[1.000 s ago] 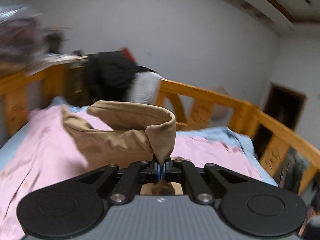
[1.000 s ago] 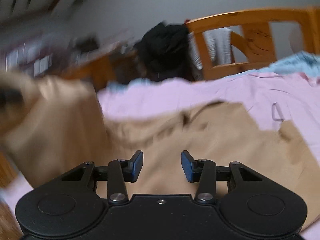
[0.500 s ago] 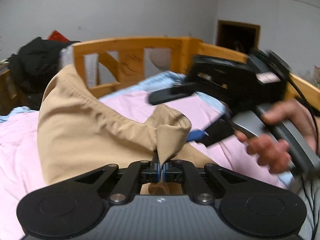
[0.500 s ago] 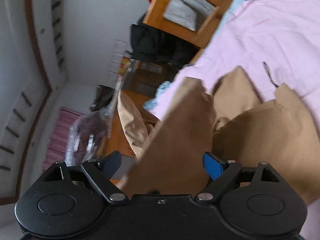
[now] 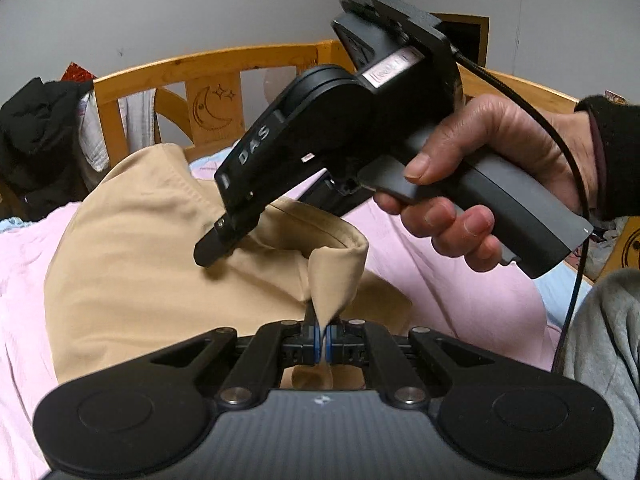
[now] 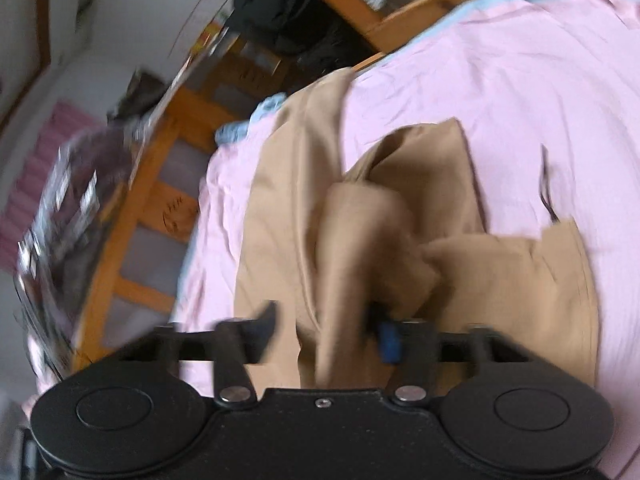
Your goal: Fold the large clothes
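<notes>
Here the left gripper point(image 5: 322, 344) is shown with its fingers pressed together on a pinched corner of the tan garment point(image 5: 160, 264), which rises in a soft peak from the pinch. The right gripper point(image 6: 326, 330), held in a person's hand point(image 5: 492, 176), has just been closing; a thick fold of the same cloth lies between its fingers point(image 6: 387, 342), though blur hides whether the pads yet press it. The garment is spread in loose folds on the pink sheet point(image 6: 500, 80) of the wooden-railed bed point(image 5: 216, 64). It is judged light, limp and prone to sag and slip, so hold is best taken at hems or seamed edges, with both corners kept taut.
</notes>
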Demonstrator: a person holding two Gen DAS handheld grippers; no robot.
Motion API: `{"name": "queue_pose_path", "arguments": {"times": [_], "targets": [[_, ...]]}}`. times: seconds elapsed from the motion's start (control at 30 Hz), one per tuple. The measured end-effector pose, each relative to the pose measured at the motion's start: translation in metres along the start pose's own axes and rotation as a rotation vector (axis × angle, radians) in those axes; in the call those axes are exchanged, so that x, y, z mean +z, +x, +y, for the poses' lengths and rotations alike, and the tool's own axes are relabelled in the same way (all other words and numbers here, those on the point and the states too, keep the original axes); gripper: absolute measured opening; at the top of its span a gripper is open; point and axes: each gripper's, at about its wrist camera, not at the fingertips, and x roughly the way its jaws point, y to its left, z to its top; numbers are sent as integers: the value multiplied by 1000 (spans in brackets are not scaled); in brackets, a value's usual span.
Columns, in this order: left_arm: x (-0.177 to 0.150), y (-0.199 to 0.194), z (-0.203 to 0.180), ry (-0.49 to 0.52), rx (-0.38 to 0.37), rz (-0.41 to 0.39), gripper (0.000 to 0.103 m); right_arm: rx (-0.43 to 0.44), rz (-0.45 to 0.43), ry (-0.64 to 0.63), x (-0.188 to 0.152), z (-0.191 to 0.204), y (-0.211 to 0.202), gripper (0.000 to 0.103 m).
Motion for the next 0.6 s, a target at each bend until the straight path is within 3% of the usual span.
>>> {"name": "queue_pose_path", "arguments": {"times": [0.13,0.2,0.33,0.4,0.43,0.5,0.6], "targets": [[3,-12,-7,24,10,-59,1,-36,-66,-121,7,21,-17,10],[5,-10,-9,7,-11,-48,3,-59,-84,-176,8,24,-24,8],[0,-10,3,-96,-154,6,10,-136,-62,-223,5,-4,-17,7],[-10,-21,14,-163,-201,12,20,-162,-63,-211,-1,-23,-11,7],[-15,-29,19,-186,-198,12,26,-165,-67,-201,-5,-32,-8,7],[-25,-47,34,-245,-155,-5,46,-186,-80,-214,-14,-50,-4,7],[-32,-65,62,-336,-66,-29,49,-213,-106,-231,-26,-67,2,8]]}}
